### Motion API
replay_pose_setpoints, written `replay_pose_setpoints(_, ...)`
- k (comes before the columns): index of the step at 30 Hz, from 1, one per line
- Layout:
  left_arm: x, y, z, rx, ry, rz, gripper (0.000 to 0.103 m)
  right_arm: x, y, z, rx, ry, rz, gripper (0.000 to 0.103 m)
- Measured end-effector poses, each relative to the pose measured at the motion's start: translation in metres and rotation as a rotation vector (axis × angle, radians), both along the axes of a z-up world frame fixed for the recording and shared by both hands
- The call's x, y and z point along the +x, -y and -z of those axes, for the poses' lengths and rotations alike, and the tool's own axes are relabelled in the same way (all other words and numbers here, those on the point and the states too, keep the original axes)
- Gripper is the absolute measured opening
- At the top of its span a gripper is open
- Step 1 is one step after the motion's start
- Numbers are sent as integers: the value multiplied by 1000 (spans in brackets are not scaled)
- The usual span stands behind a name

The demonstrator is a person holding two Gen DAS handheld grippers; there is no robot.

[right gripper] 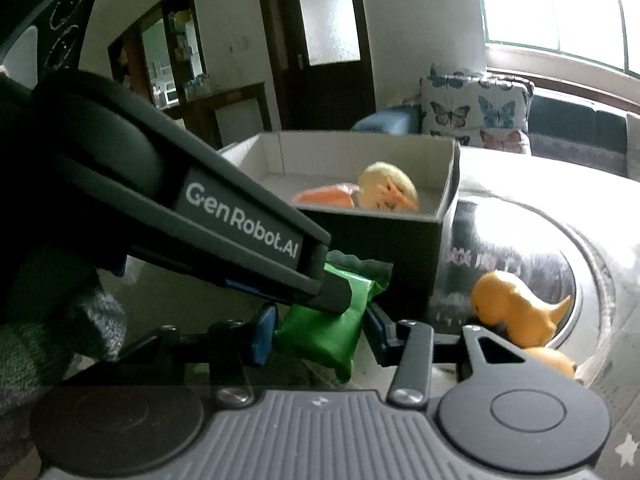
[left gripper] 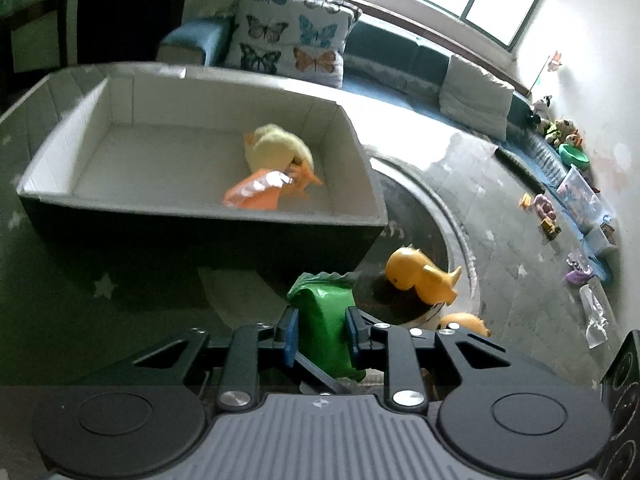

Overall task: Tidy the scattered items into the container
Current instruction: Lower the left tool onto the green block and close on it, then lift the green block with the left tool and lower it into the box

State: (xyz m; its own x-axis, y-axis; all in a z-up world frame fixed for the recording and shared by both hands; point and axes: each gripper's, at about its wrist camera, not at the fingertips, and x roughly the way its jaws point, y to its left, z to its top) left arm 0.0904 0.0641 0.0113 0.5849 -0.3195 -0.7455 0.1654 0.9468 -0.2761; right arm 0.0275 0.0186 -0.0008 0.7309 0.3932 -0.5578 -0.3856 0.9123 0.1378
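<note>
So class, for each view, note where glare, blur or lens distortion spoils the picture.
Left wrist view: window glare washes out the floor beyond the dark fabric storage box; fisheye bends its rim; the yellow plush toy is smeared. Right wrist view: blown-out window, and the left gripper, shut on the green foil packet, looms dark.

The open grey fabric storage box (left gripper: 356, 184) sits on the floor, holding the pale yellow plush duck (left gripper: 278, 148) with the crinkled orange snack packet (left gripper: 252, 194) in front of it. The glossy green snack packet (left gripper: 326, 320) lies before the box's near wall, between the left gripper (left gripper: 322, 334) fingers; the orange plastic dinosaur toy (left gripper: 420, 278) stands to its right, the butterfly-print cushion (left gripper: 290, 42) behind the box.
</note>
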Motion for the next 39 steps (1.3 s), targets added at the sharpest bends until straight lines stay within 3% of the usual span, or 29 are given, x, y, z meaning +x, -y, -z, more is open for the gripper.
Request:
replay_pose_setpoints(10,0,1,-30,-8,98,-6,25,2,2,-30,2,97,10,47)
replay_pose_setpoints(21,28,1,-48,-23,161,-7,24,37,4,-46,-10,155,25,46)
replay_pose_setpoints(39,91,-5,-26,-56,112,-27,22,107,-4,-28,-54,111,38,46)
